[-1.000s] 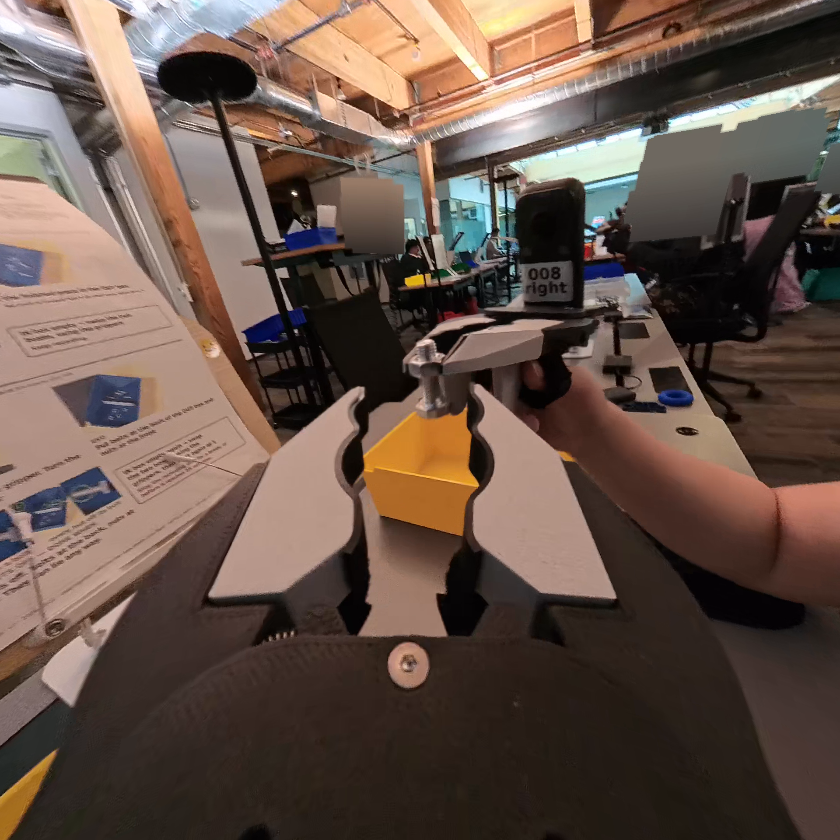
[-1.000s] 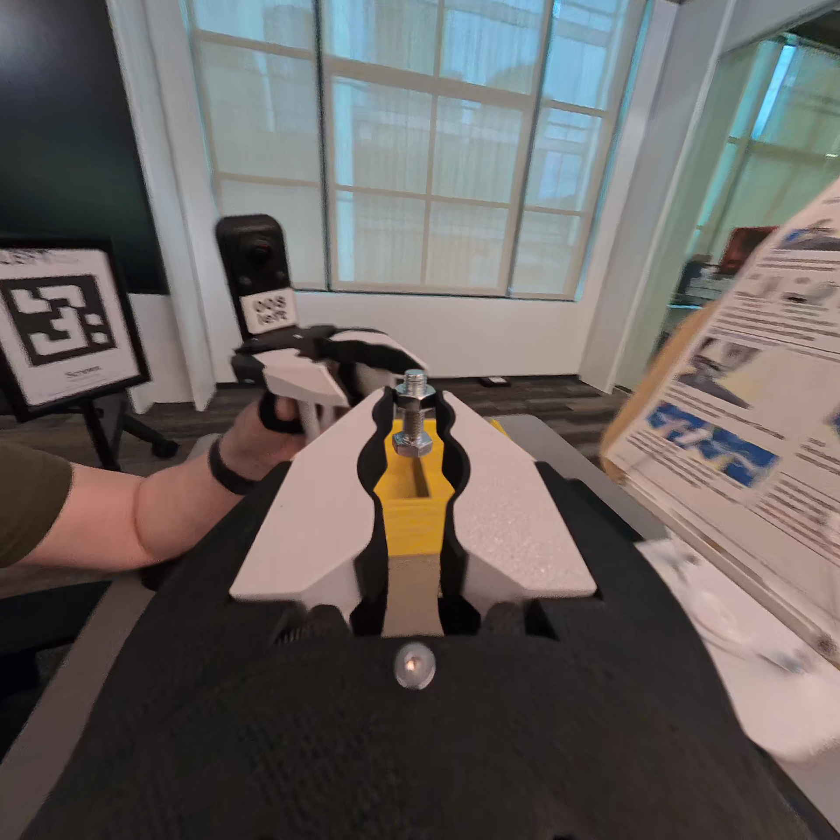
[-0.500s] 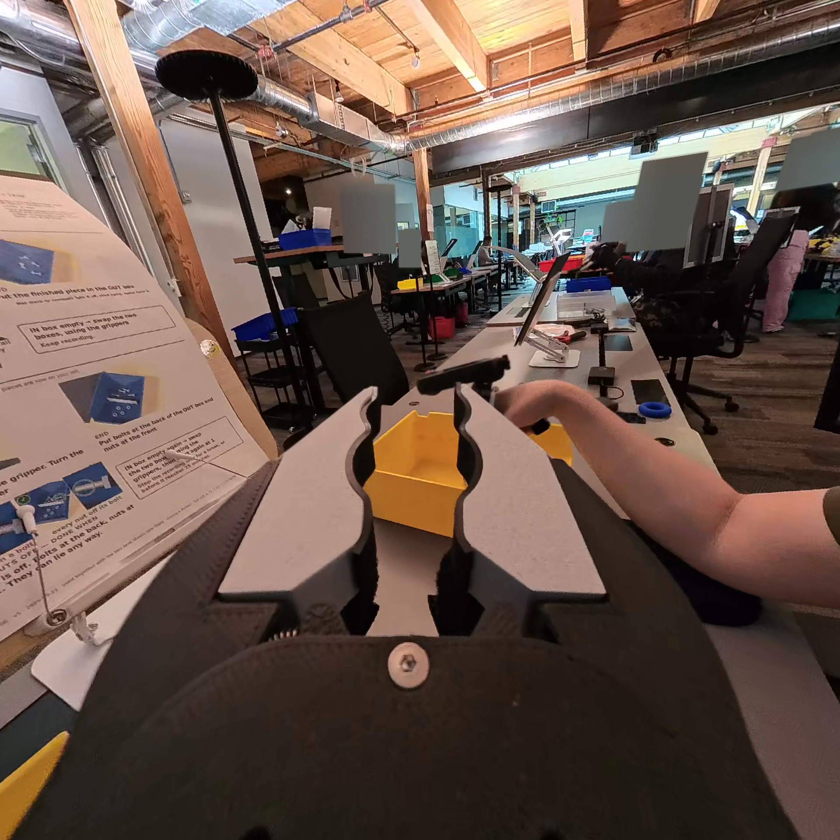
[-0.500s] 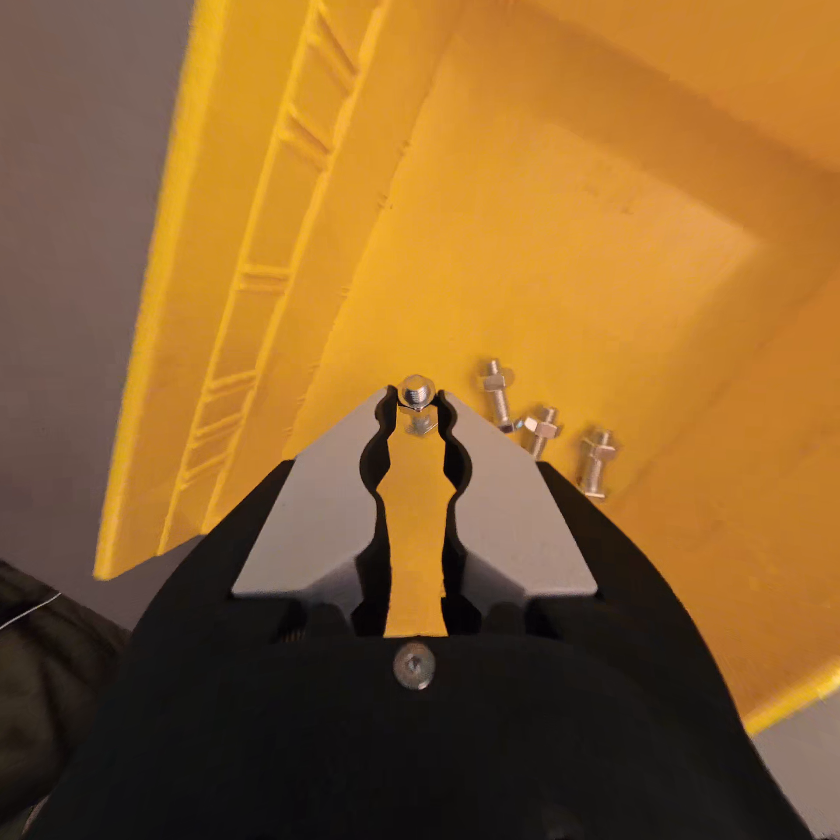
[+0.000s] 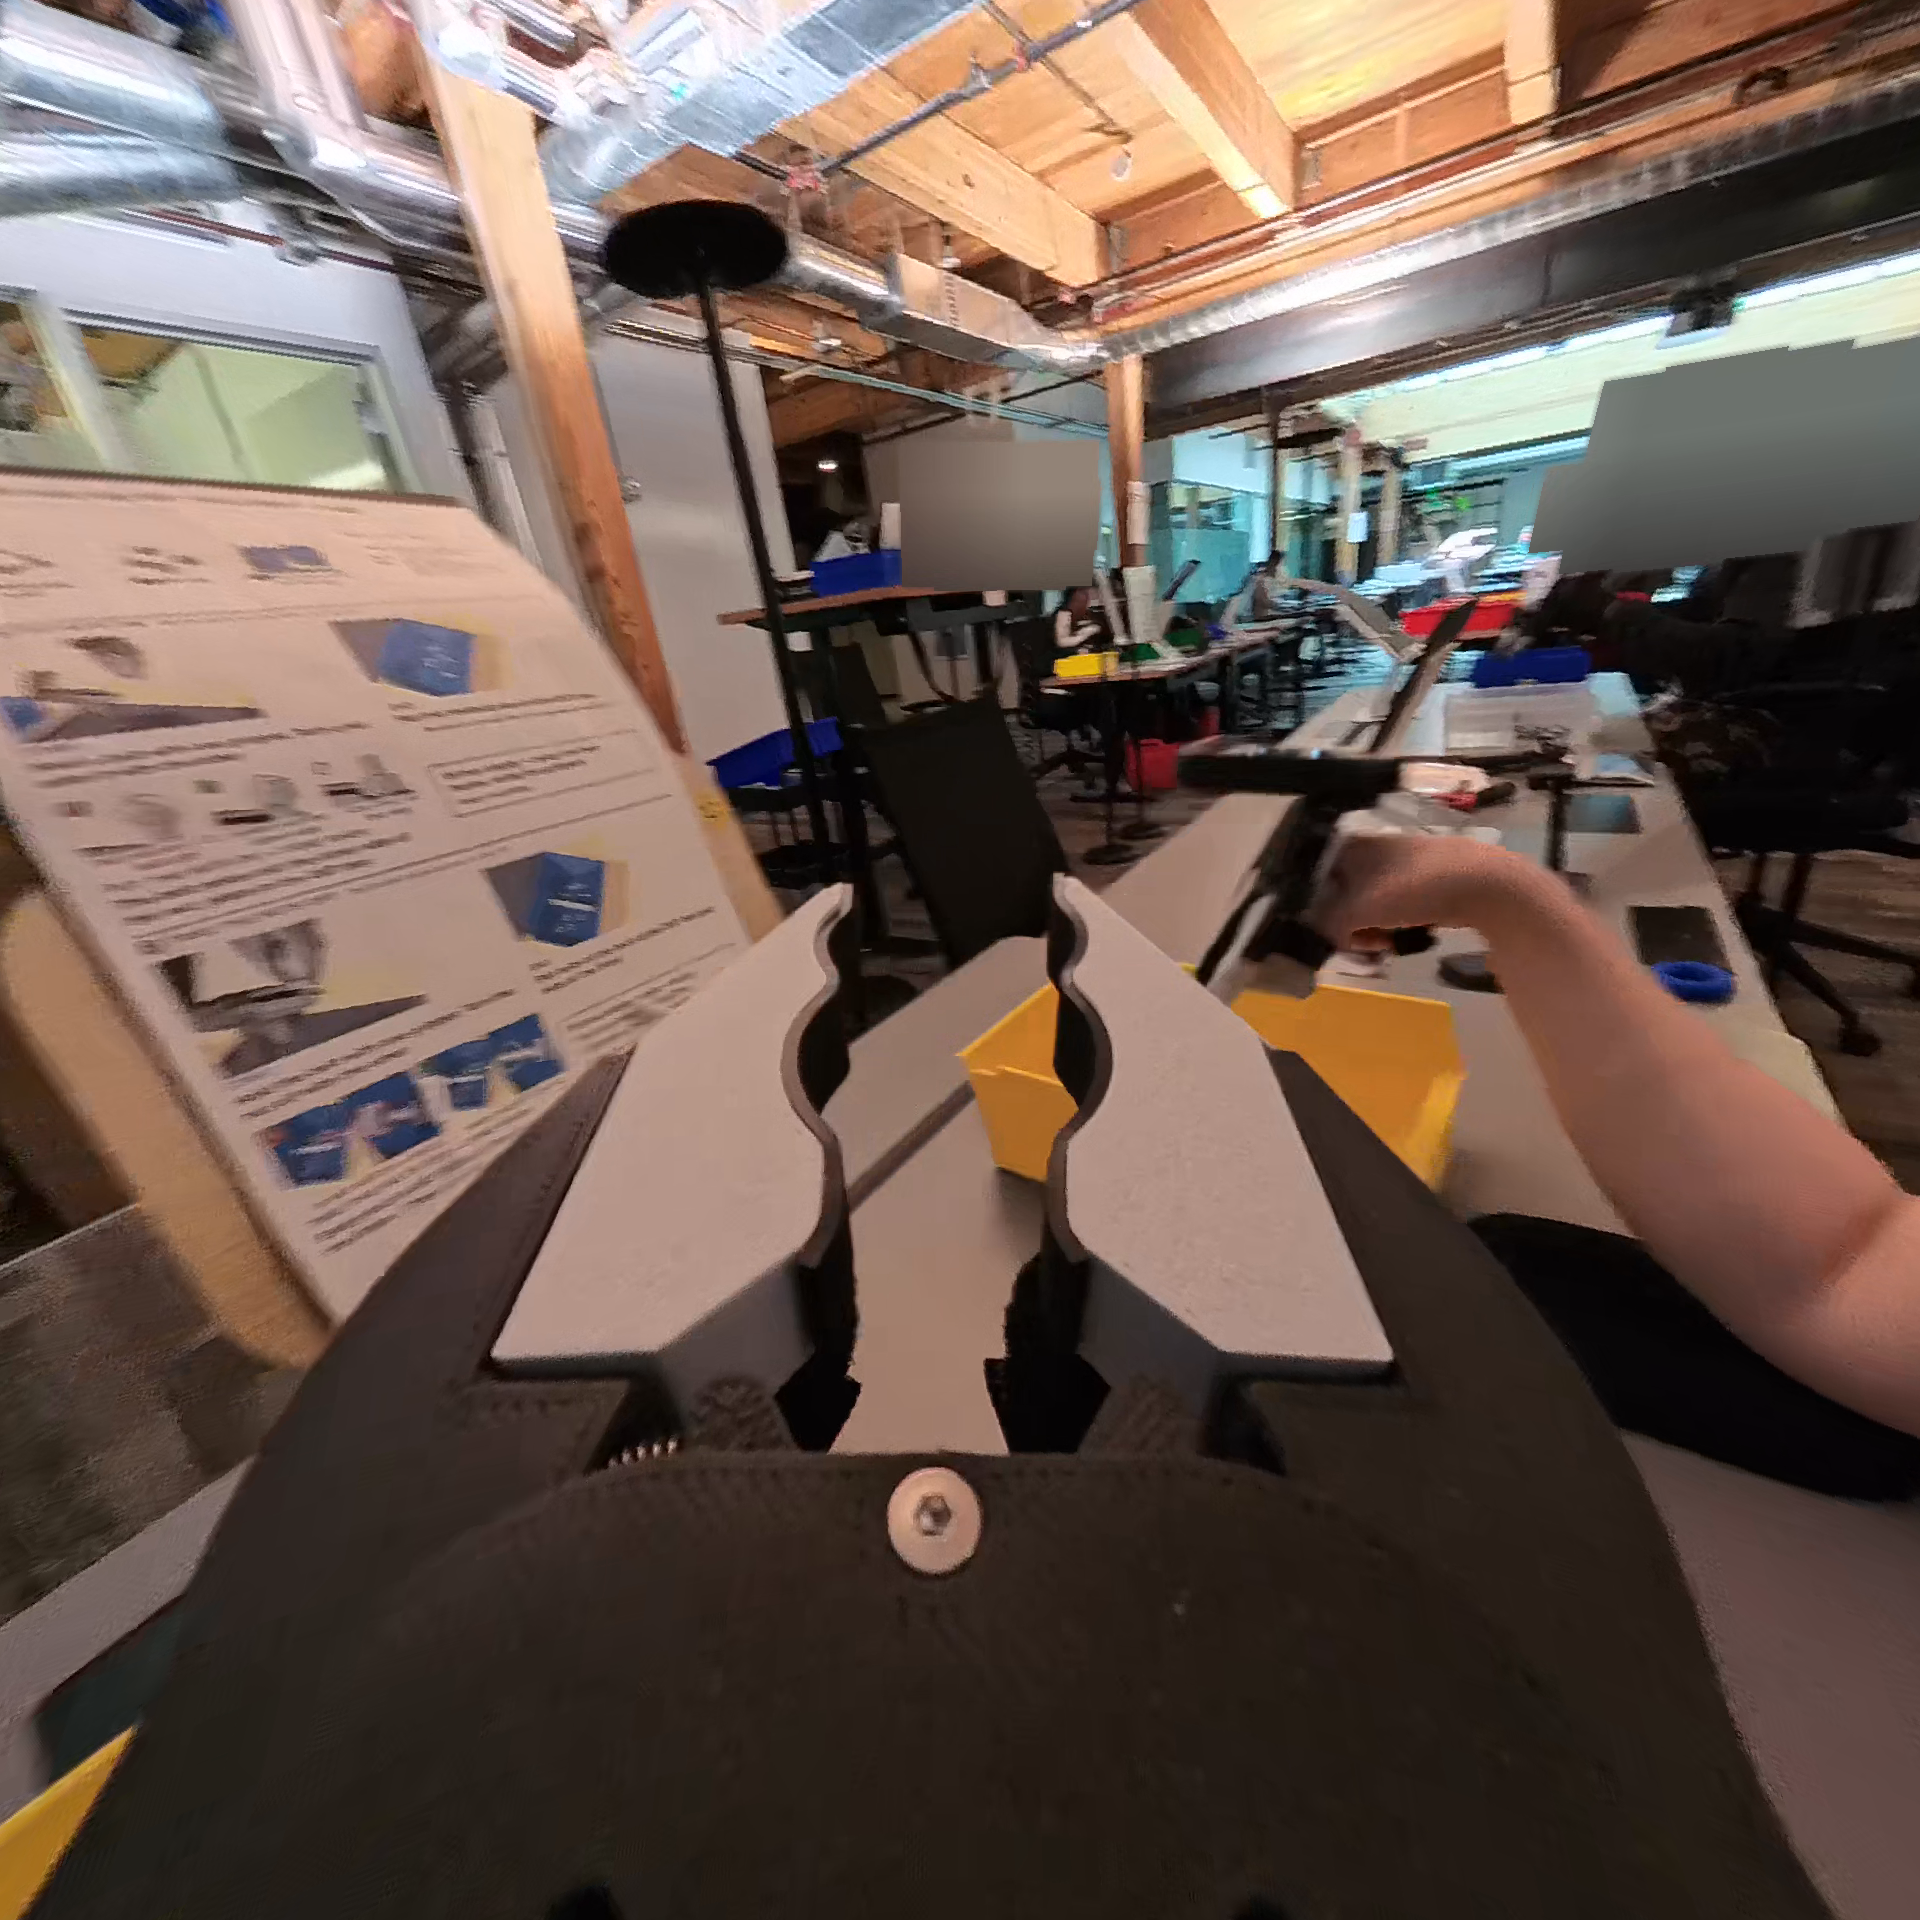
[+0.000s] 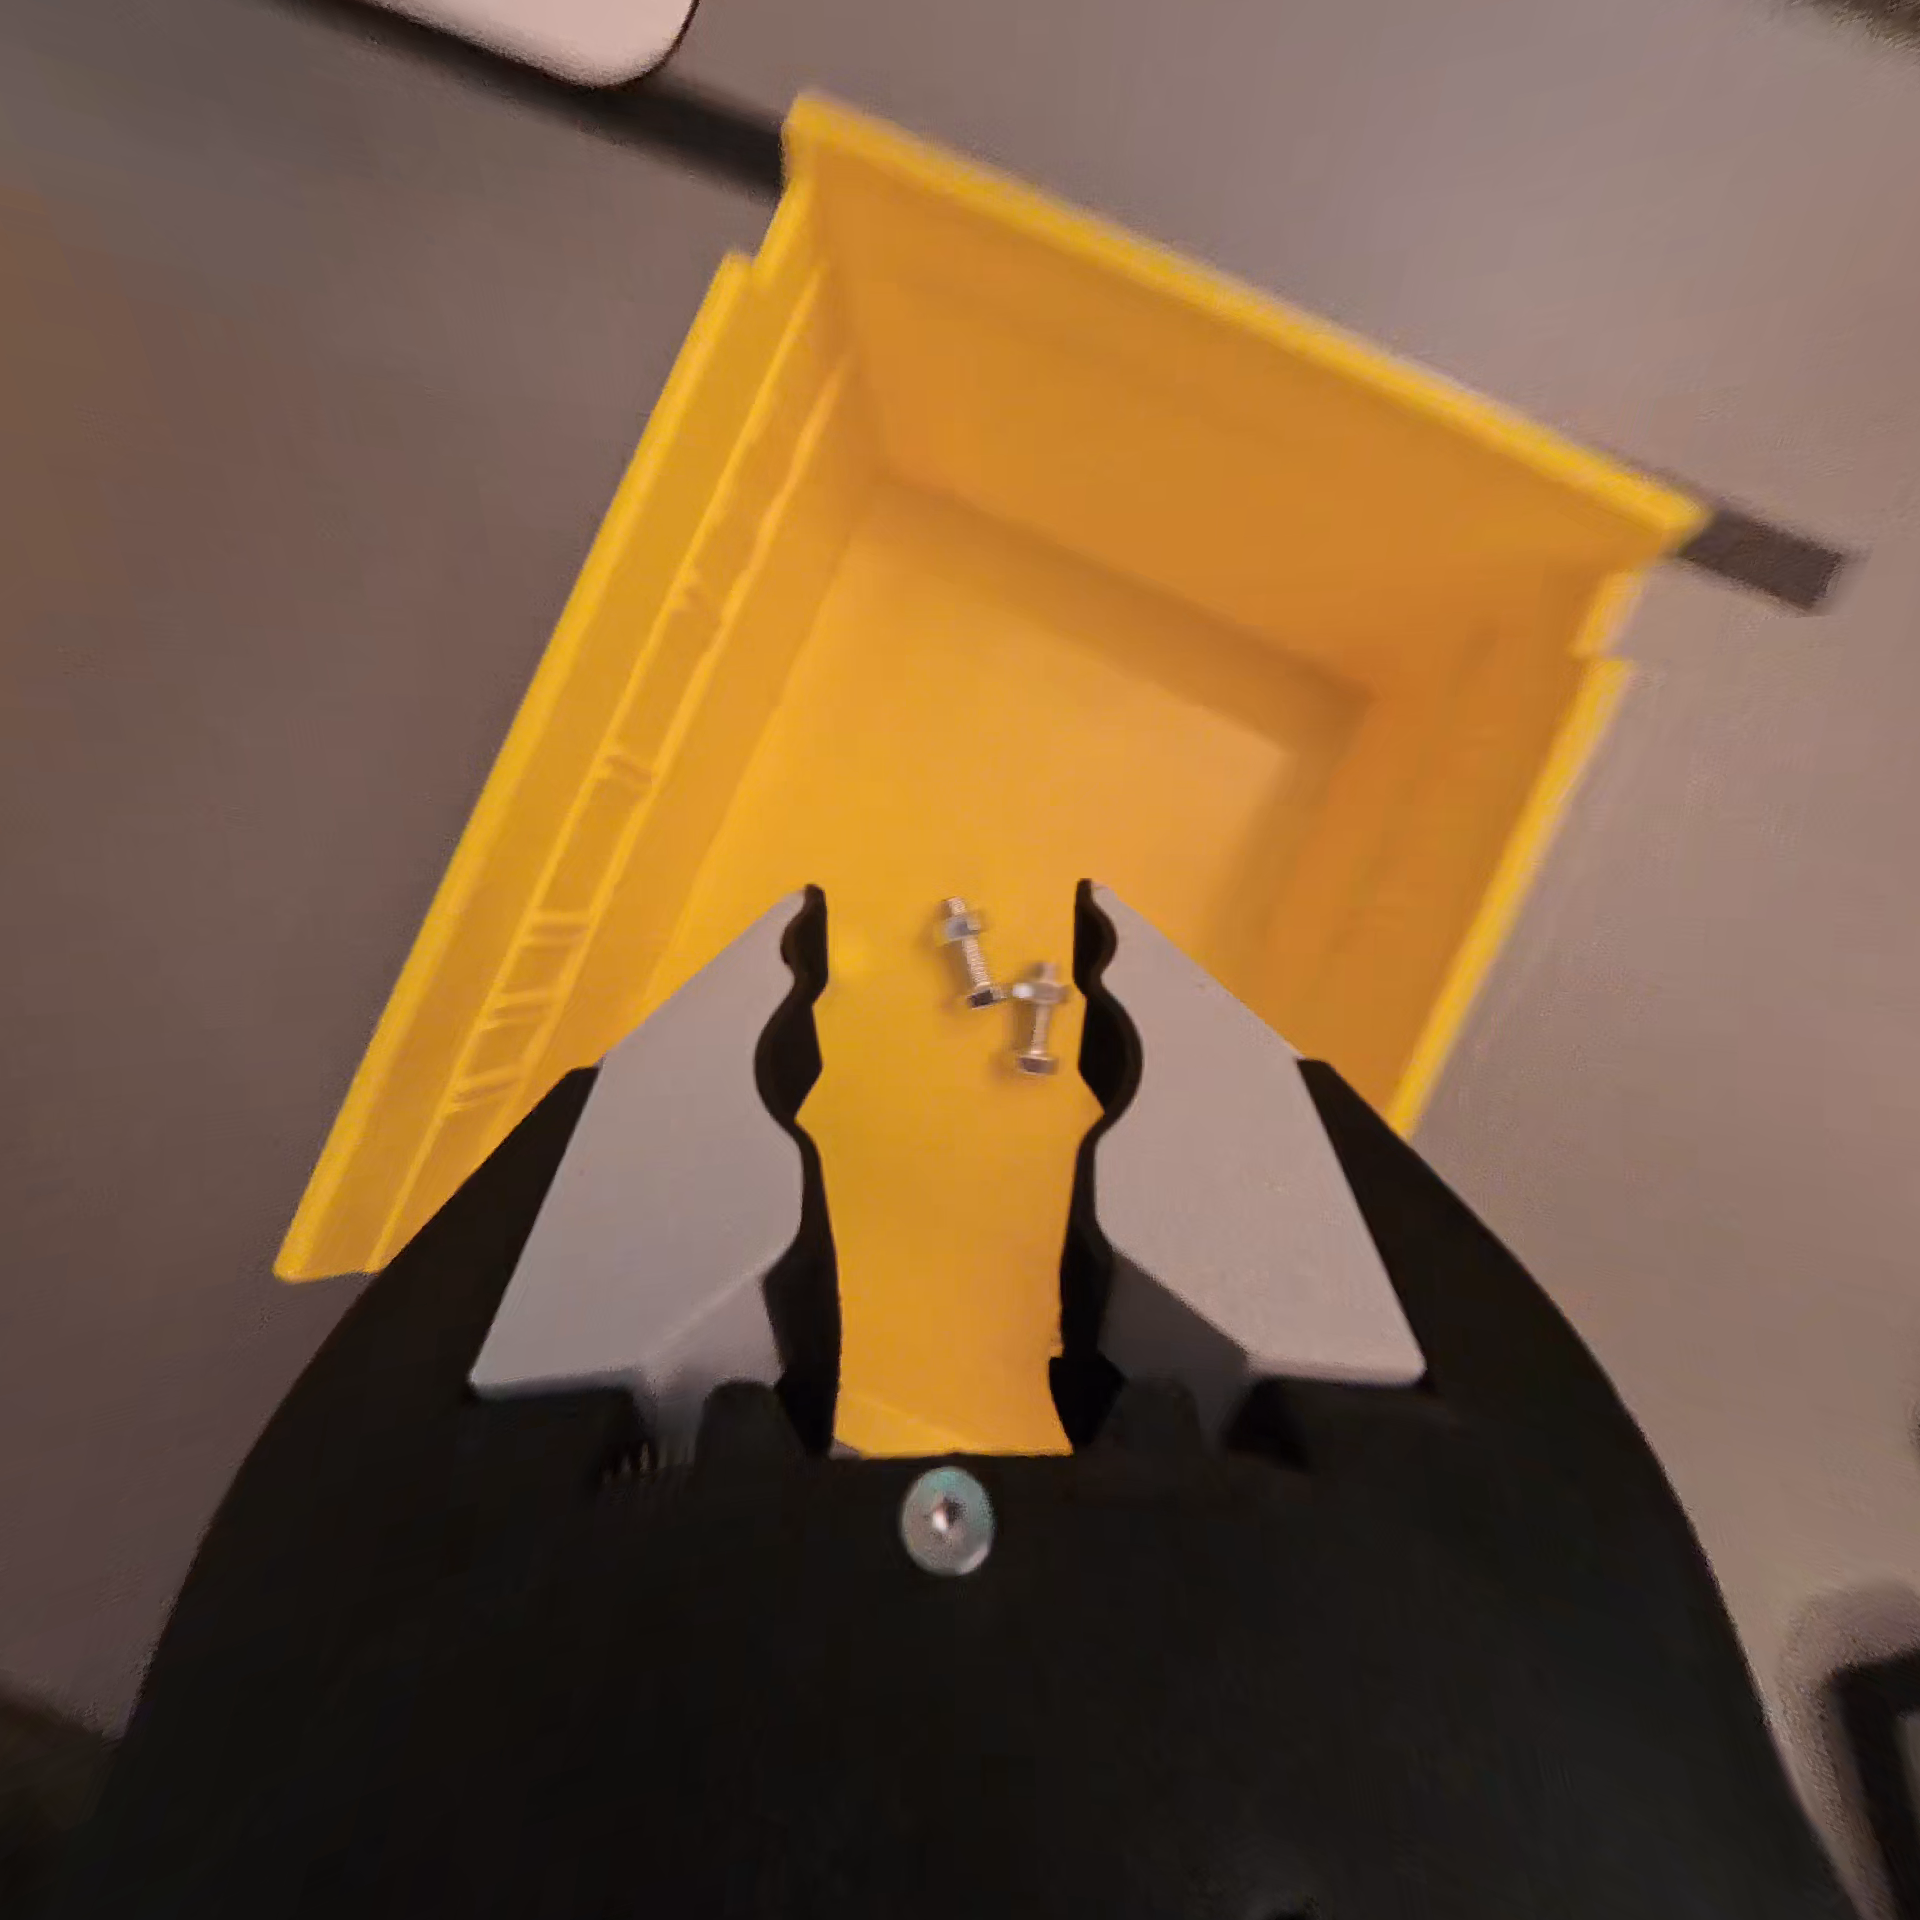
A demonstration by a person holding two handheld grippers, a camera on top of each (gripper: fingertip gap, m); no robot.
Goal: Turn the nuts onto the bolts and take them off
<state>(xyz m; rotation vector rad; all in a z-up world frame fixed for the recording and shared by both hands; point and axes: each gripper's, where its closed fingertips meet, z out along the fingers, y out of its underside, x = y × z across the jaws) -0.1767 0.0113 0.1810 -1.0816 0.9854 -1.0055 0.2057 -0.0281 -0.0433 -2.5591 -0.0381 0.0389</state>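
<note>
Right claw (image 6: 945, 899) spread and empty above yellow bin (image 6: 1195, 343) on grey desk (image 6: 260, 468); two bolts (image 6: 997, 987) with nuts on, lying crossed on bin floor. Left claw (image 5: 951, 904) spread, empty, well apart. Best lowered squarely over one shank, clear of the other. Threads blurred; further bolts possibly hidden behind claw.

Looked like an open-plan workshop office — exposed timber beams (image 5: 1195, 125) and silver ducting (image 5: 935, 301) overhead, long desks (image 5: 1538, 831) with parts bins (image 5: 1527, 665) — plus office chairs (image 5: 1787, 769) and an instruction board (image 5: 312, 831).
</note>
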